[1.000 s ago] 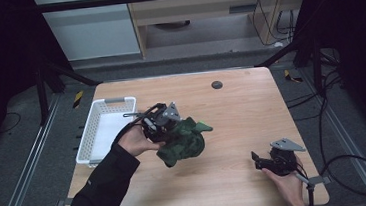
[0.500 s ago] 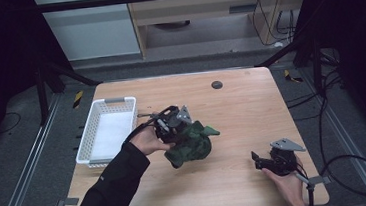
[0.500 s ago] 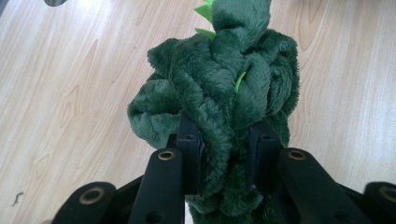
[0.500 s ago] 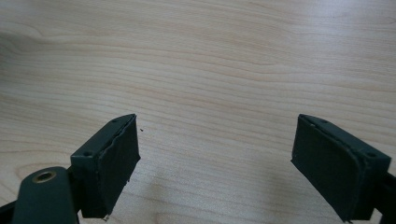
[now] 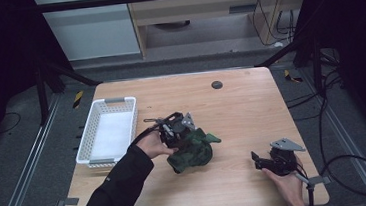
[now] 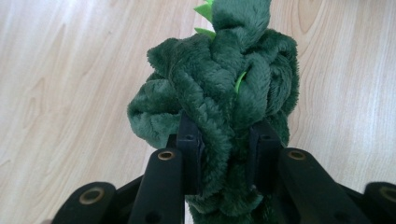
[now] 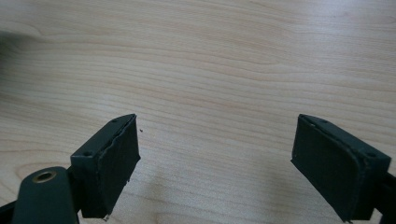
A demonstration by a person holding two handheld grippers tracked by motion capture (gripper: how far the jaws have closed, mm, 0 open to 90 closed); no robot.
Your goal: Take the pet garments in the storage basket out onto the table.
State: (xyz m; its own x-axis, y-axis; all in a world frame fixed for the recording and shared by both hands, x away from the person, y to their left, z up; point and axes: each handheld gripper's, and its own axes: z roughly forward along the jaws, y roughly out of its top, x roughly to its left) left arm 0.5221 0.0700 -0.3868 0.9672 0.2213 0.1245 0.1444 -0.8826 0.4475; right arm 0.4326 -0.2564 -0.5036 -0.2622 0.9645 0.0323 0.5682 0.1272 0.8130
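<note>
Left claw clamps the green plush toy over the table; right claw gapes wide

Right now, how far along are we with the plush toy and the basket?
Done: the left tool is shut on the green plush toy, both pads pinching its fabric. In hand: the toy is held low over the table, right of the white basket. Left, probably: carrying it into the basket, which holds nothing yet. The right tool is open, idle at the table's near right.

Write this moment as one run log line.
left gripper: shut on green plush toy | right gripper: open, nothing between | white basket: on table
</note>
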